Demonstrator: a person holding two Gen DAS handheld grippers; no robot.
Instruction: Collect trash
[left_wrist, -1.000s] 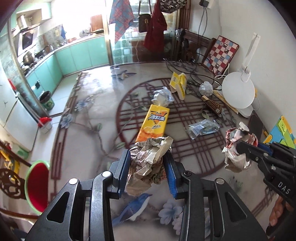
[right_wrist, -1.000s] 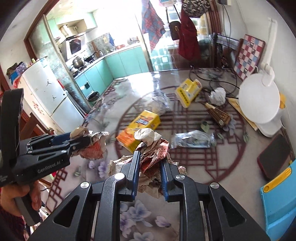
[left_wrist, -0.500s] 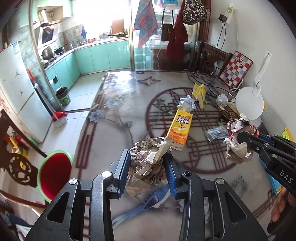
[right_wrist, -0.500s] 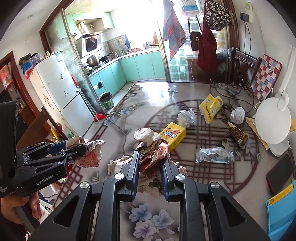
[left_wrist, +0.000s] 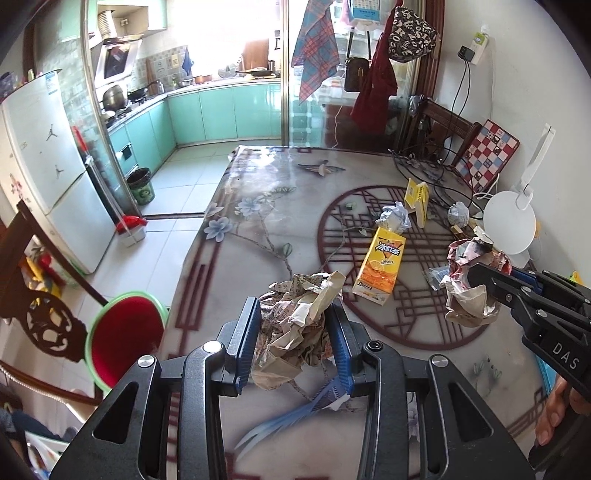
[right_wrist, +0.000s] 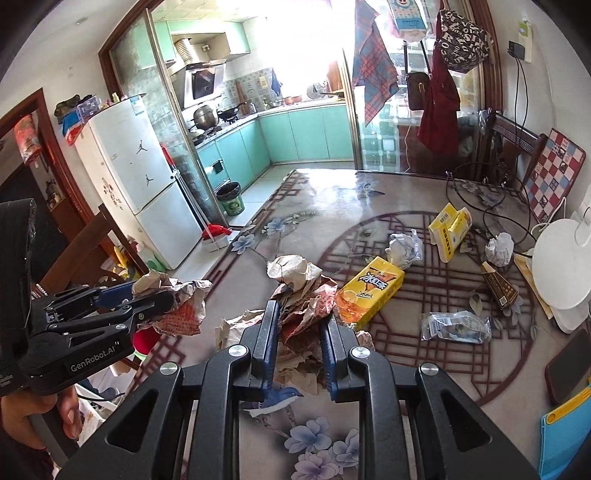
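Both grippers are loaded and held clear above the counter (left_wrist: 258, 206).

The left gripper (left_wrist: 295, 332) has its fingers clamped on a crumpled paper wad (left_wrist: 299, 325), which fills the gap between the blue pads in the lower centre of the left wrist view. The right gripper (right_wrist: 297, 339) is closed on a second wad, reddish crumpled paper (right_wrist: 303, 306), in the lower centre of the right wrist view. Each load sits deep between the fingers, which suggests a grip meant for carrying, not repositioning.

A red bin with a green rim (left_wrist: 125, 339) stands on the floor at the lower left of the left wrist view, just beside the counter edge. It is the likely drop point; both wads are raised off the surface, probably so that they pass over the edge without dragging.

Uncollected trash lies on the counter in the centre right of the right wrist view:
- a yellow drink carton (right_wrist: 373, 291), lying flat;
- a white paper ball (right_wrist: 404, 247) just beyond it;
- a yellow box (right_wrist: 448, 230) standing open;
- a second paper ball (right_wrist: 500, 249) near the cables;
- a clear plastic wrapper (right_wrist: 456, 326);
- a brown wrapper (right_wrist: 498, 286).

The task appears only partly done.
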